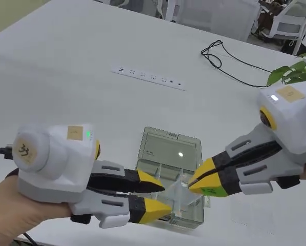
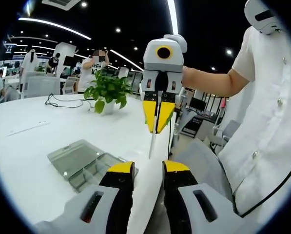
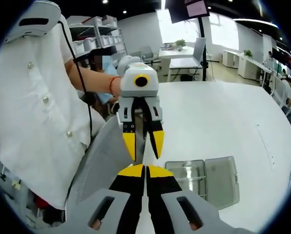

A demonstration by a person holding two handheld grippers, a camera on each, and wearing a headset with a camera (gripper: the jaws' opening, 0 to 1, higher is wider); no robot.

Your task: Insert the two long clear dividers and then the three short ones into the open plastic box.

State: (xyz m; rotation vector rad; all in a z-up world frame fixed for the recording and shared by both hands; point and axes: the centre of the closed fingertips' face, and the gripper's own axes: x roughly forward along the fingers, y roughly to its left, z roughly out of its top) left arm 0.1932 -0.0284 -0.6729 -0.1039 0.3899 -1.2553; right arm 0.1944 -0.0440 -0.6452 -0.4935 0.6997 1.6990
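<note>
status: mid-task, one divider in the air, not seated.

right gripper point(image 1: 192, 184), clenched, pinches a thin clear divider point(image 2: 152, 141) by one end. the piece hangs over the near right part of the open plastic box point(image 1: 189, 219). whether it is a long or a short one i cannot tell; it shows nearly edge-on.

left gripper point(image 1: 167, 199) is released, jaws spread, pointed at the divider's free end from the left. contact not clear.

the box sits near the table point(image 1: 65, 66) edge, lid point(image 1: 170, 146) folded back on the far side. faint partition lines show inside the base, so some dividers look already seated. count not readable through the clear plastic.

judgement: the held piece is to be lowered and seated, and any others remain.

far side: power strip point(image 1: 147, 77), black cable point(image 1: 219, 56), potted plant point(image 1: 293, 72).
</note>
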